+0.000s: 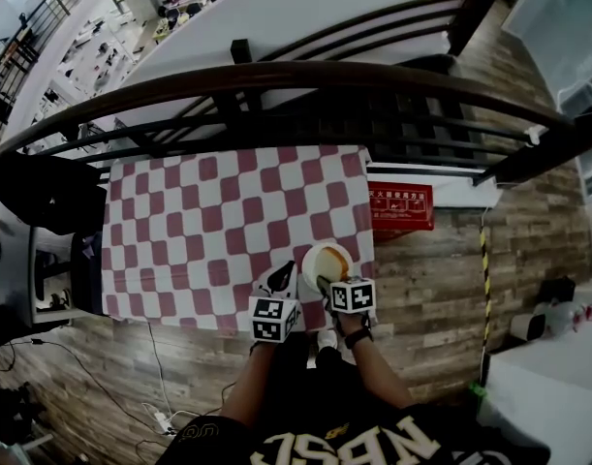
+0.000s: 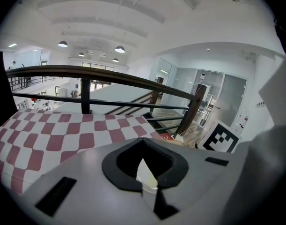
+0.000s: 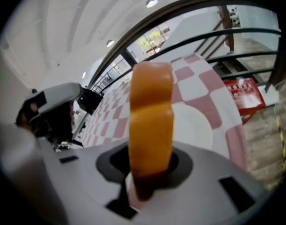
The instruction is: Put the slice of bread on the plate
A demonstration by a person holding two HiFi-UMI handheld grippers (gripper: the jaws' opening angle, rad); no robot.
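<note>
An orange-brown slice of bread [image 3: 151, 121] stands edge-on between the jaws of my right gripper [image 3: 147, 182], which is shut on it. Beyond the slice lies a white plate [image 3: 201, 128] on the red-and-white checked cloth [image 3: 199, 78]. In the head view the slice [image 1: 336, 260] hangs over the plate [image 1: 313, 255] near the table's front right corner, with my right gripper [image 1: 327, 279] at the plate's near rim. My left gripper [image 1: 288, 271] hovers just left of the plate, jaws together and holding nothing. In its own view the left gripper [image 2: 145, 175] looks across the checked cloth [image 2: 63, 135].
A dark curved railing [image 1: 305, 76] runs behind the table. A red box [image 1: 400, 206] stands on the wooden floor to the right, and a black chair [image 1: 44, 192] to the left. The plate sits close to the cloth's front and right edges.
</note>
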